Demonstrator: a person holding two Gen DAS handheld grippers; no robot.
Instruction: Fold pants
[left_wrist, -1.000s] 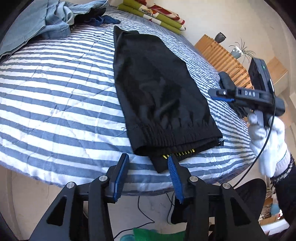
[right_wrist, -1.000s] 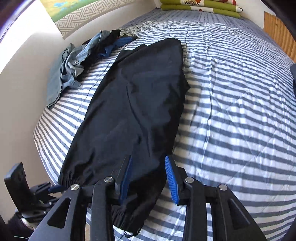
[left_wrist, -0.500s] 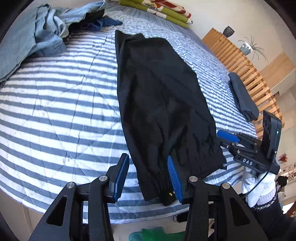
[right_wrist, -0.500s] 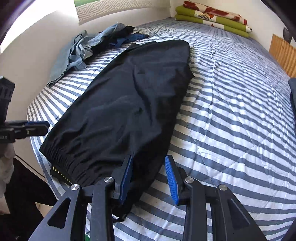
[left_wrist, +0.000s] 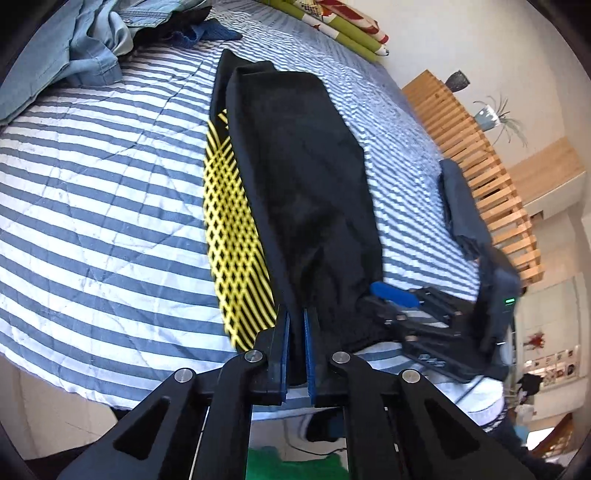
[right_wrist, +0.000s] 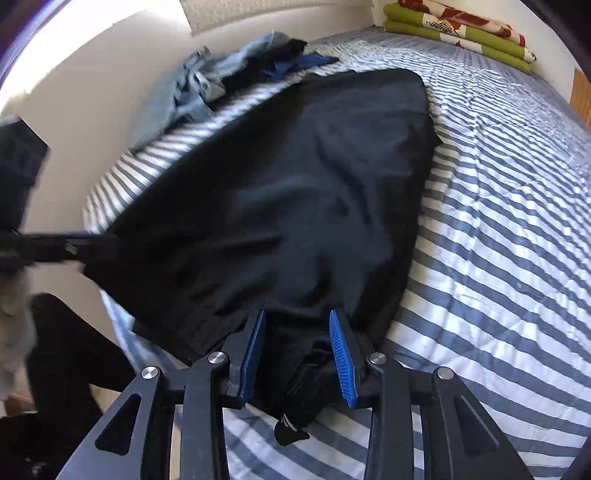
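Black pants (left_wrist: 306, 184) lie lengthwise on the striped bed, waistband toward me. My left gripper (left_wrist: 295, 332) is shut on the left edge of the waistband, and the raised top layer shows a yellow-and-black patterned lining (left_wrist: 232, 229). In the right wrist view the pants (right_wrist: 295, 192) fill the middle. My right gripper (right_wrist: 297, 354) is open, its blue pads (right_wrist: 341, 350) straddling the right corner of the waistband. The same right gripper (left_wrist: 397, 291) appears at the pants' right edge in the left wrist view. The left gripper shows as a blurred black shape (right_wrist: 70, 245) at the left.
The bed (left_wrist: 92, 184) has a blue-and-white striped quilt. Crumpled denim and dark clothes (left_wrist: 85, 37) are heaped at the far left. Folded green and red bedding (right_wrist: 461, 29) lies at the head. A dark garment (left_wrist: 461, 206) hangs on a wooden slatted rail (left_wrist: 480, 166) at the right.
My left gripper has shut on the waistband and raised its left edge, uncovering the yellow lining. My right gripper has moved in onto the right corner, still open.
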